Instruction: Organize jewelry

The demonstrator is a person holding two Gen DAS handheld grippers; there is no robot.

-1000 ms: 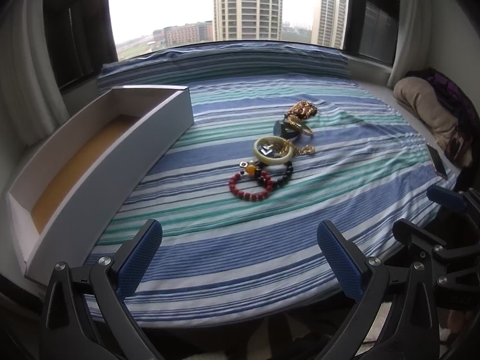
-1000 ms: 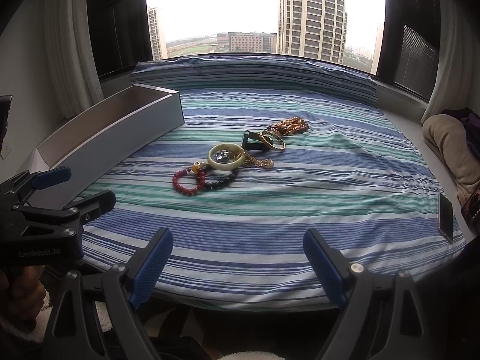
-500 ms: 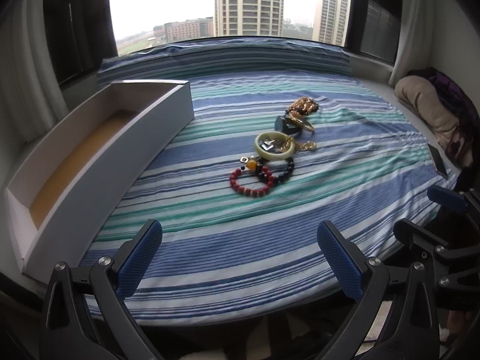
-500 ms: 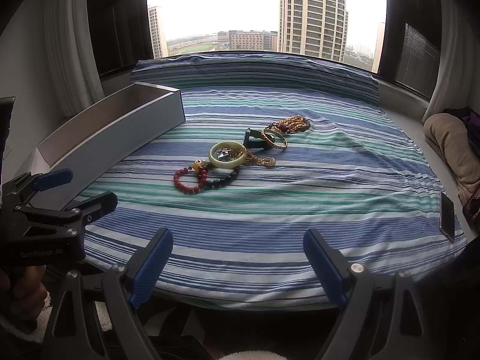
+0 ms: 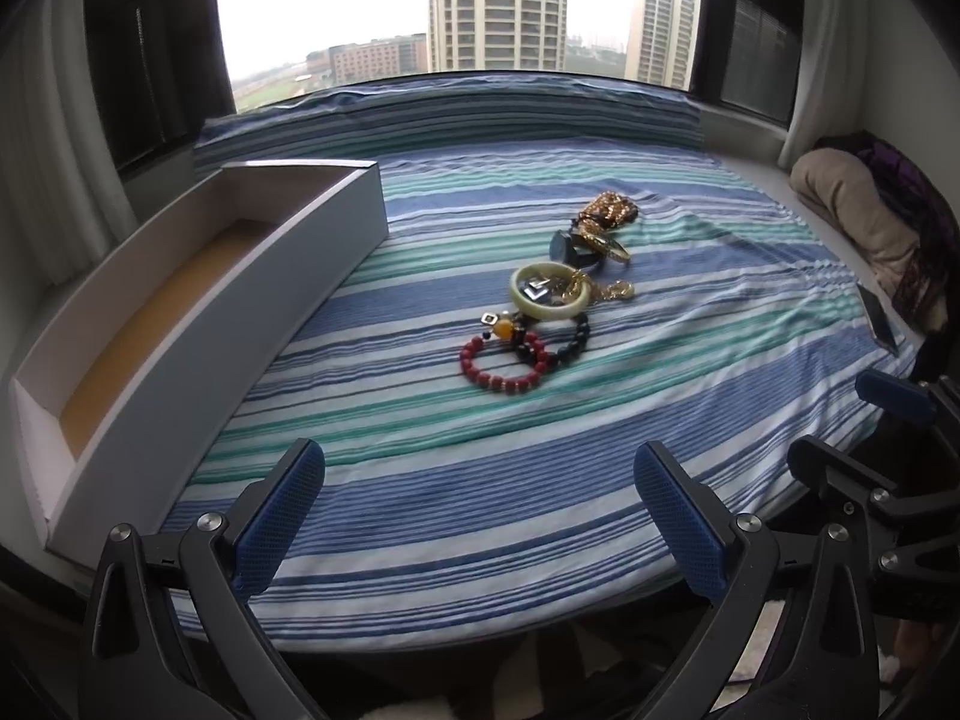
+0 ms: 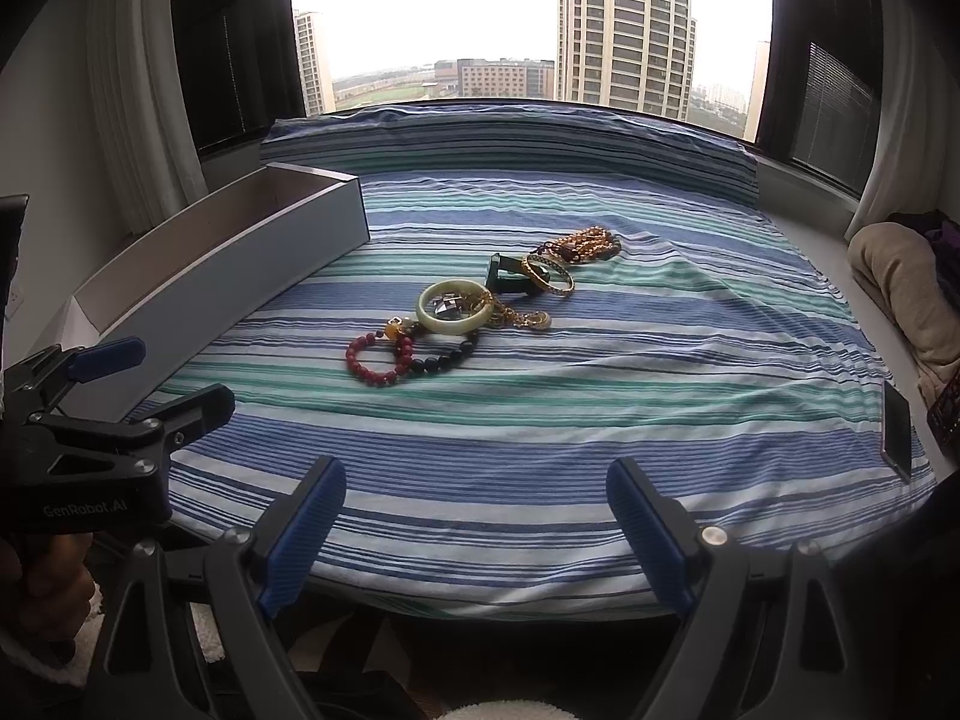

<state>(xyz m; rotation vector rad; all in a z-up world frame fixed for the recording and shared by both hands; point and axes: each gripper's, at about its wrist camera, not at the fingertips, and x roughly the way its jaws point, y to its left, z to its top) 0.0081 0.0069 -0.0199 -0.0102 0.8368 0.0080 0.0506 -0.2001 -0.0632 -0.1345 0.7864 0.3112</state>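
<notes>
A long white box (image 5: 198,324) lies along the left edge of the striped bed (image 5: 480,480); its brown floor shows nothing inside. To the right of the box, well apart from it, the jewelry sits in a loose row on the sheet: a red bead bracelet (image 5: 503,360) nearest, a black bead bracelet (image 5: 570,343) touching it, a pale jade bangle (image 5: 549,290) behind with small metal pieces inside its ring, then a gold chain (image 5: 612,290), a dark green piece (image 5: 567,249), a gold bangle (image 6: 549,273) and a heap of gold beads (image 5: 607,211). Farther right of the box, a phone (image 6: 897,431) lies at the bed's edge. The left claw (image 5: 480,516) and right claw (image 6: 477,531) both stand spread apart, holding nothing, over the near edge.
</notes>
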